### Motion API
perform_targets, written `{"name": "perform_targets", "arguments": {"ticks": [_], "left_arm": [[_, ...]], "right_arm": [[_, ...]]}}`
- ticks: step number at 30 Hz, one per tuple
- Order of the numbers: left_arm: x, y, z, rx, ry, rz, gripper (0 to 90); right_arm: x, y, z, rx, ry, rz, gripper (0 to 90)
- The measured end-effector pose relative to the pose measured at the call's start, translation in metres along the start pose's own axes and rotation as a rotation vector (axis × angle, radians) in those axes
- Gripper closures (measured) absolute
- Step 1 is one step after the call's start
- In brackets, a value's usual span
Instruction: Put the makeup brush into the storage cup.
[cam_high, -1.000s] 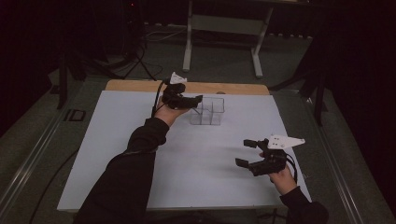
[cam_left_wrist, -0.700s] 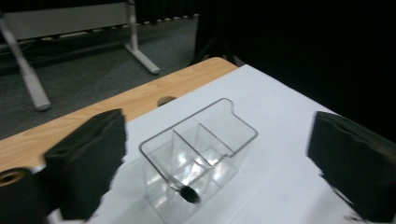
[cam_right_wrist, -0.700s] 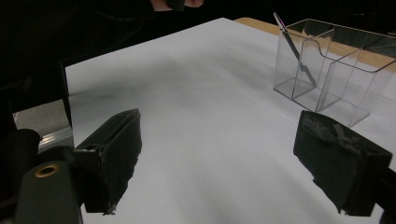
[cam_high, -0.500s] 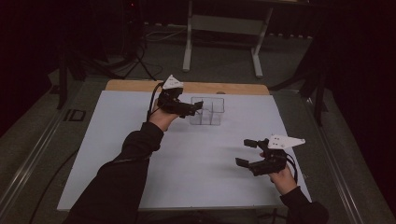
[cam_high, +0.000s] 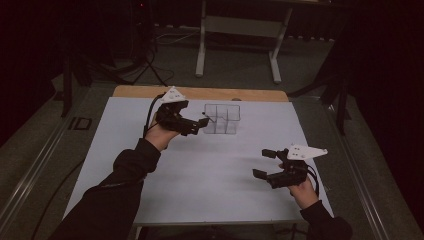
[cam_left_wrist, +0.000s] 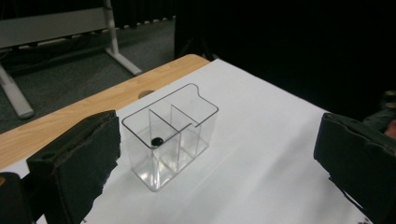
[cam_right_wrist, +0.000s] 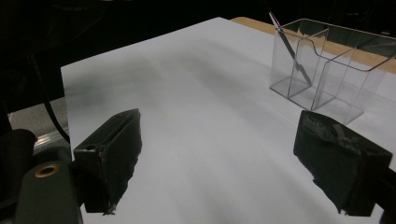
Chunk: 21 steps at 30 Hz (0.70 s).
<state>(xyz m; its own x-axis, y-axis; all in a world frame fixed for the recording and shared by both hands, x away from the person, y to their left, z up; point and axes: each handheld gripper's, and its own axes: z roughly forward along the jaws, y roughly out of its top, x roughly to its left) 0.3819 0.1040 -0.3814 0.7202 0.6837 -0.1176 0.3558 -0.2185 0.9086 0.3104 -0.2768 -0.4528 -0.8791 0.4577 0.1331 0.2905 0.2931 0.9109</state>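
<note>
My left gripper (cam_high: 202, 123) hangs just beside the clear box (cam_high: 223, 119), at its near-left side, jaws spread wide with nothing between them. In the left gripper view the box (cam_left_wrist: 170, 135) stands between and beyond my pads, and I see its thin dividers and a small dark bead (cam_left_wrist: 157, 140) resting at the top of one divider wall. From the right gripper view a slim stick (cam_right_wrist: 290, 46) leans inside the box (cam_right_wrist: 327, 70), tip down in one compartment and top past the rim. I judge that I am at the approach step: lining up on the box, whether to steady it or to pick something out. The next move calls for a slow, level advance, since the walls are thin and light and a pad catching the rim would tip or slide the box. My right gripper (cam_high: 264, 163) waits well apart, low near the front right of the white sheet (cam_high: 215, 170), jaws also wide and empty. The box sits toward the far edge of the sheet, near the wooden strip (cam_high: 200, 93) of the table, so there is little room behind it; the broad bare sheet between my hands gives plenty of space to draw things toward me.
</note>
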Motion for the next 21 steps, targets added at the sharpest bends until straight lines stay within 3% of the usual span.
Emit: {"name": "perform_targets", "arguments": {"ticks": [10,21], "left_arm": [[-0.010,-0.013,-0.024,-0.004,-0.021,0.006,1.2],[-0.025,-0.035,-0.034,-0.004,-0.060,0.029,1.2]], "right_arm": [[0.001,0.000,0.002,0.000,0.004,0.000,14.8],[0.000,0.000,0.002,0.004,0.003,-0.004,14.8]]}}
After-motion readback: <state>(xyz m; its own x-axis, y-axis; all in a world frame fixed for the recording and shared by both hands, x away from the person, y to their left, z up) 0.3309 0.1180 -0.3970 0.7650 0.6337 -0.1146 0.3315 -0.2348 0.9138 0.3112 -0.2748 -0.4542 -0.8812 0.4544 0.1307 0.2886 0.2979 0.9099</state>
